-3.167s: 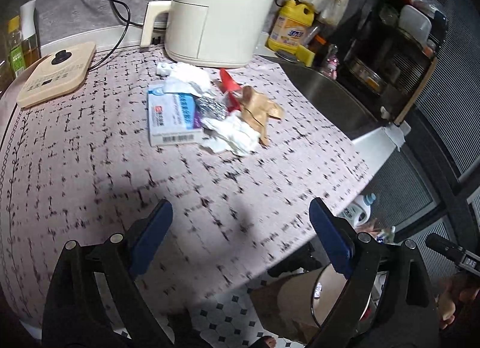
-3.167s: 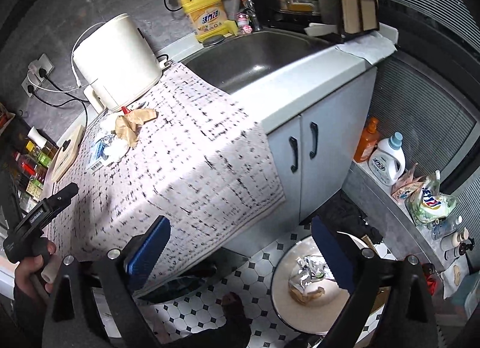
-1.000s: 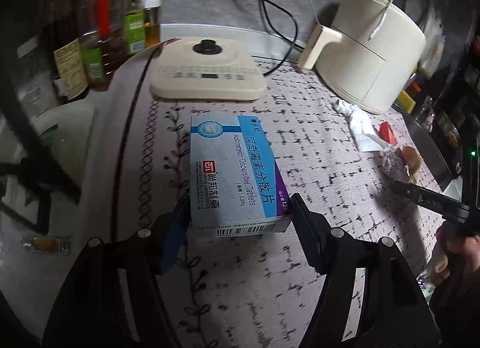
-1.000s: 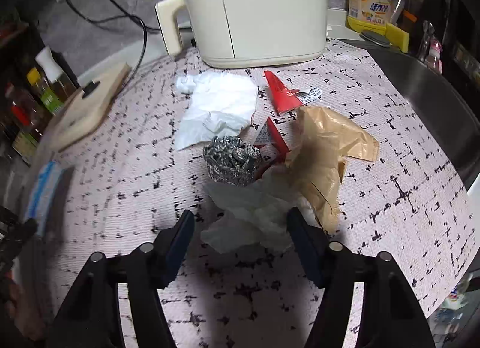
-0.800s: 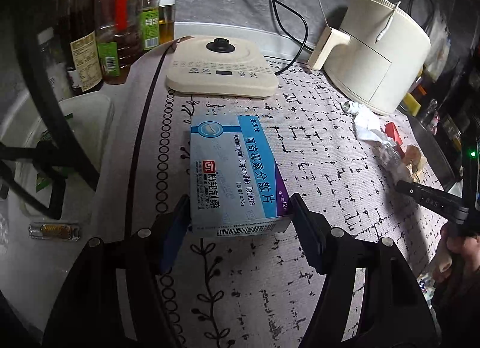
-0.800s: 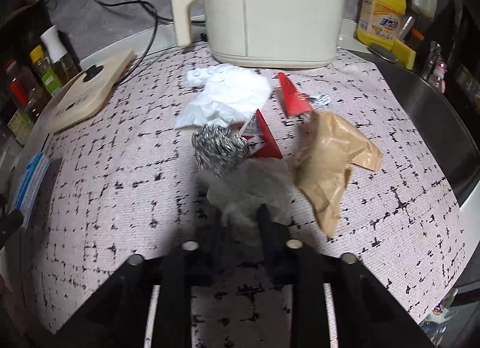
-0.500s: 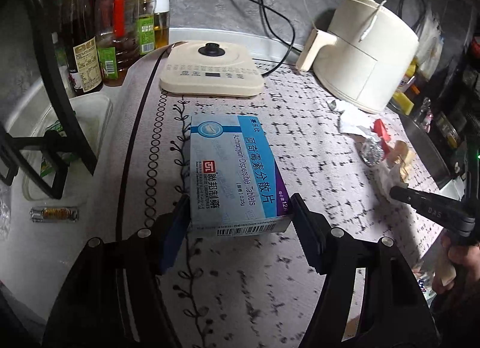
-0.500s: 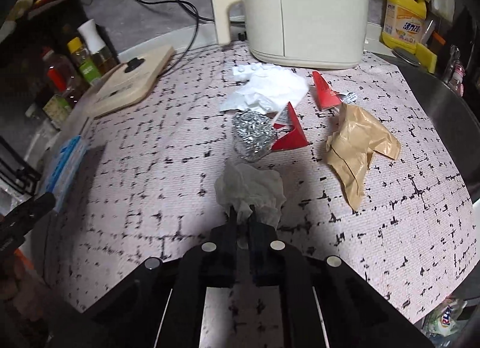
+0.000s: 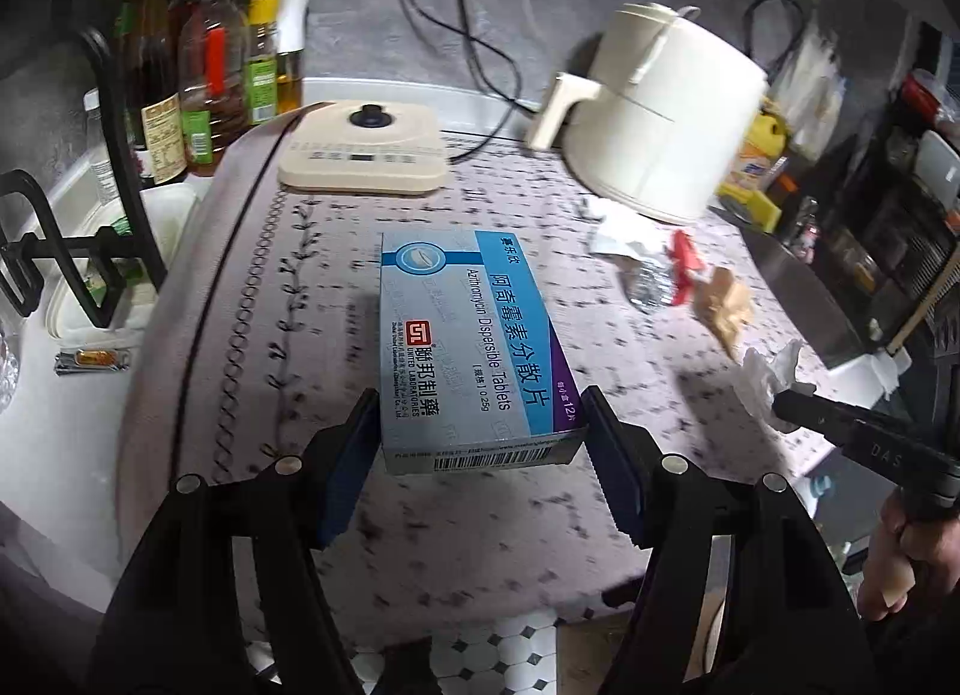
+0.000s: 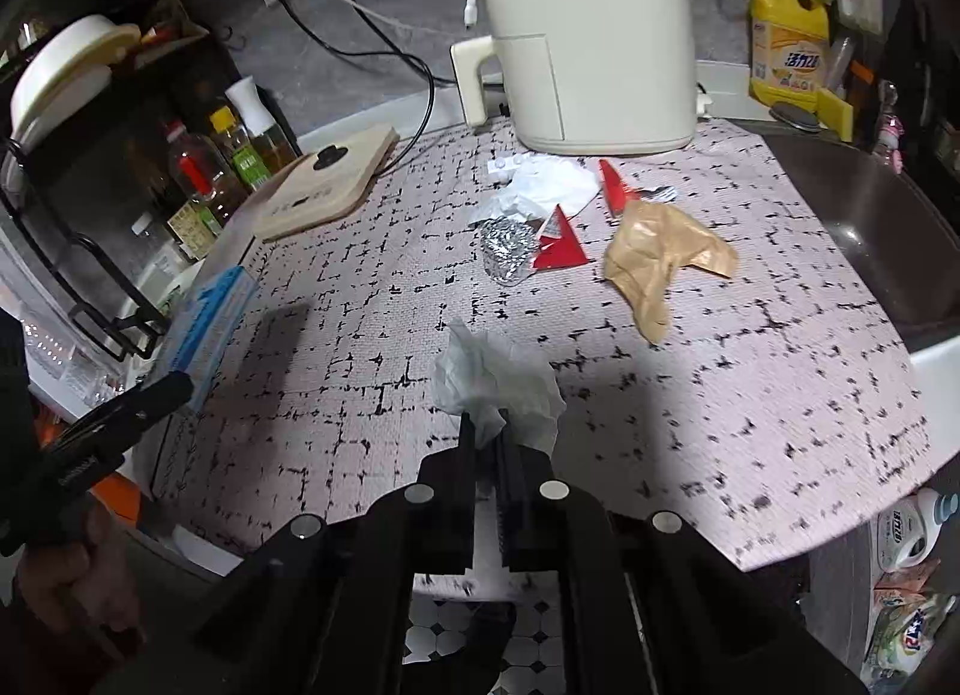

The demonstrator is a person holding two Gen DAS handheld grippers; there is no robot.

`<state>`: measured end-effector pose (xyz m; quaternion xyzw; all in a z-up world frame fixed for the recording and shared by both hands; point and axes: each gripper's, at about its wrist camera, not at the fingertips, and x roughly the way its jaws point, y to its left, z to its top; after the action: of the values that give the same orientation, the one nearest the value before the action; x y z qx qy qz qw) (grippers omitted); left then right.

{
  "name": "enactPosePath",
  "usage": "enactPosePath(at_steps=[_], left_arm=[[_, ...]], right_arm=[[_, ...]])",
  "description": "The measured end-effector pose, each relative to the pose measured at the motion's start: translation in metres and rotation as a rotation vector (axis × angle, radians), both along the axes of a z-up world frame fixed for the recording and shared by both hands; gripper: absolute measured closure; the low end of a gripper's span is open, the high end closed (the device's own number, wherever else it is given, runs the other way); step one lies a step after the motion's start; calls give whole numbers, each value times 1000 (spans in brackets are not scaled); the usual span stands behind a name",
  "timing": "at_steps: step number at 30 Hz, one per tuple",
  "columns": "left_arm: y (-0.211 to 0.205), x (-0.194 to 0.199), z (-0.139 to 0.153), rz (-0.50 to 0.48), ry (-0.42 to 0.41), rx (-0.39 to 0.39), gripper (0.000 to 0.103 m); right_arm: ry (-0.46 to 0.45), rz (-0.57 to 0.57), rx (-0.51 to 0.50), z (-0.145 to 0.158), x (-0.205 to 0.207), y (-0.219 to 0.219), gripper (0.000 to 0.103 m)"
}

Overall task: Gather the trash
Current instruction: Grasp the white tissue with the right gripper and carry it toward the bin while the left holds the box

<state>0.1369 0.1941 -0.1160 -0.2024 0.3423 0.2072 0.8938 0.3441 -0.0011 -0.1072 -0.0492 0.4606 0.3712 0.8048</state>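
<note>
Gripping a blue-and-white cardboard tablet box by its two long sides, the left gripper holds it lifted above the pinkish-grey tablecloth with black dashes, barcode end toward the camera. The right gripper has its jaws pressed nearly together, pinching a crumpled white tissue that stands up from its tips above the cloth. Farther back on the table lie the other scraps: a crumpled ball of silver foil, a red triangular wrapper touching the foil, a second red triangular piece beside it, a crumpled brown paper bag to the right, and a crumpled white paper sheet just in front of the cream air fryer. A cream flat appliance with a black knob sits on the cloth's left part, near a group of oil and sauce bottles.
</note>
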Motion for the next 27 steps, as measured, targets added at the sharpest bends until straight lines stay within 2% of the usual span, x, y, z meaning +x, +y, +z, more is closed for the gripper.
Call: enactPosePath(at_steps=[12, 27], left_arm=[[-80, 35, 0, -159, -7, -11, 36], [-205, 78, -11, -433, 40, 2, 36]], right_arm=[[-12, -131, 1, 12, -9, -101, 97], [70, -422, -11, -16, -38, -267, 96]])
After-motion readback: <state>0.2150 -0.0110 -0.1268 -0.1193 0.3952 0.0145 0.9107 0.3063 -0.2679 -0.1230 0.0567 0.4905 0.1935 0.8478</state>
